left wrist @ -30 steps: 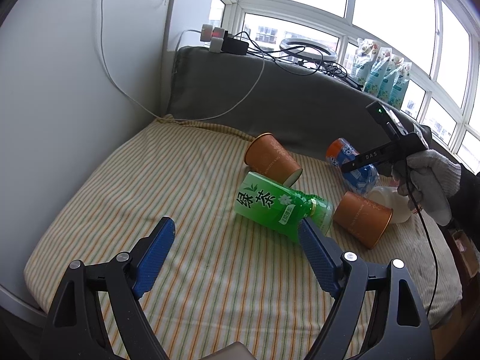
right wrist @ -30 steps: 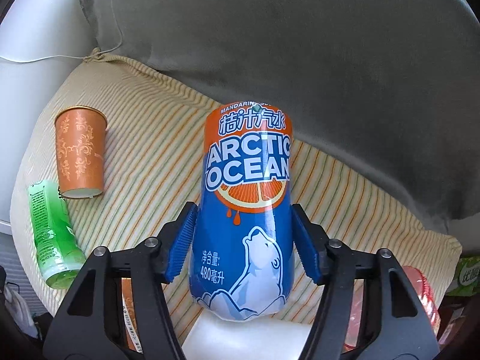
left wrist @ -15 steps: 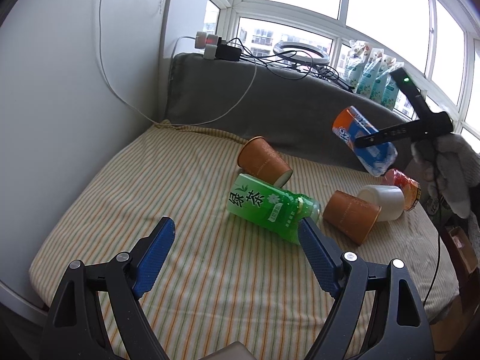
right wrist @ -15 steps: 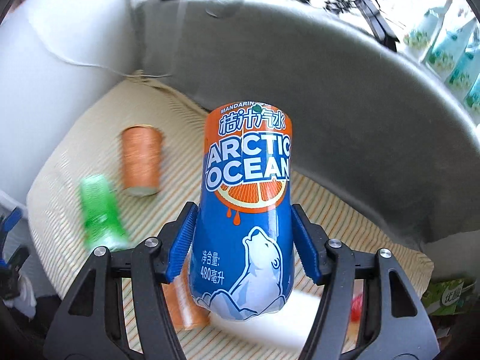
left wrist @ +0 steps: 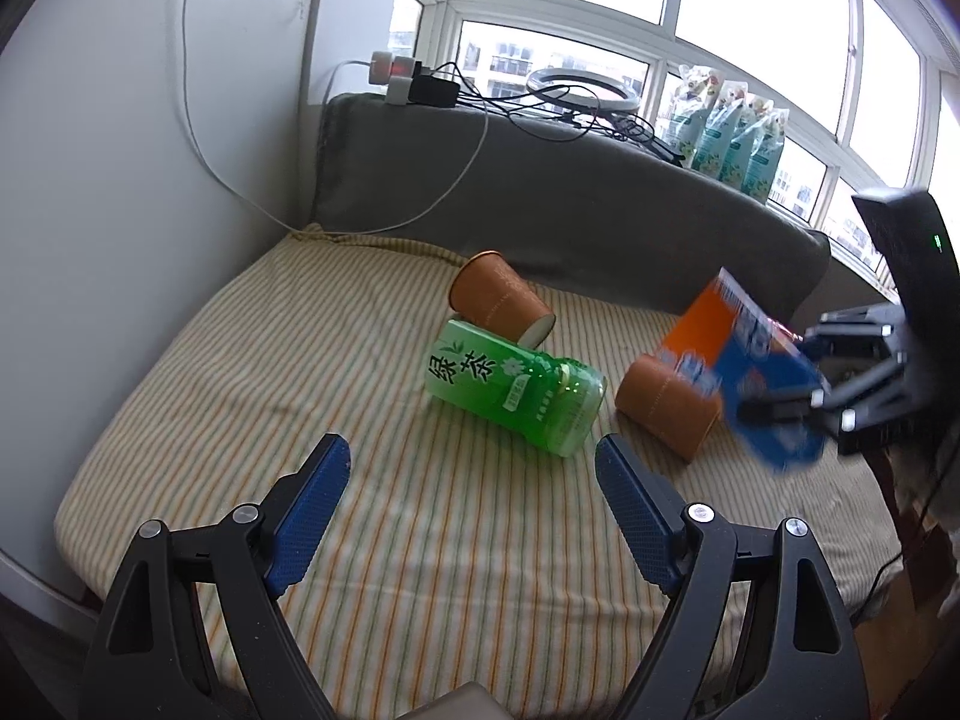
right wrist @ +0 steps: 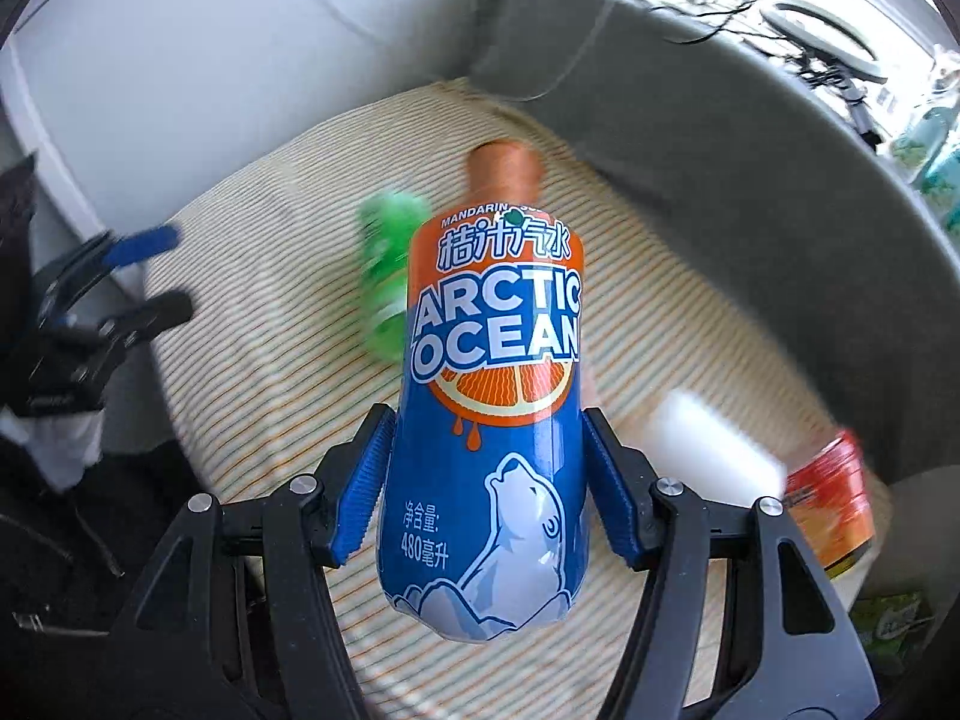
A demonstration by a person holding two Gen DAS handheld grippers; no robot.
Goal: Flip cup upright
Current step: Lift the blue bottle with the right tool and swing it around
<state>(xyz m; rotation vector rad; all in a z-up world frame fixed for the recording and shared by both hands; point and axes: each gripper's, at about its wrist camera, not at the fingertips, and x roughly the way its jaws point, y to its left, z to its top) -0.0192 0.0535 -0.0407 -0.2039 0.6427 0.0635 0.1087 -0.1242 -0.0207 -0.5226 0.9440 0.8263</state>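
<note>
**Right gripper holds the blue bottle above the cushion; both orange cups lie on their sides**

The right gripper (right wrist: pixel 483 489) is clamped on a blue and orange drink bottle (right wrist: pixel 492 408), its 2 blue pads pressed against the bottle's sides at the centre of the right wrist view. In the left wrist view the same bottle (left wrist: pixel 744 372) shows at the right of the frame, tilted and blurred, held off the striped cushion (left wrist: pixel 312 360).

The left gripper (left wrist: pixel 471 510) sits at the bottom of its own view with its fingers spread wide and nothing between them, above the near part of the cushion.

2 orange paper cups lie tipped over on the cushion. 1 cup (left wrist: pixel 501 303) is at the centre of the left wrist view, near the grey backrest (left wrist: pixel 600 222), its open mouth facing lower right. The second cup (left wrist: pixel 666 408) lies right of centre, partly behind the held bottle. A green tea bottle (left wrist: pixel 516 393) lies on its side between them, touching the first cup.

In the right wrist view, a white cup (right wrist: pixel 714 456) and a red and orange can (right wrist: pixel 831 498) appear blurred at the right edge.
</note>
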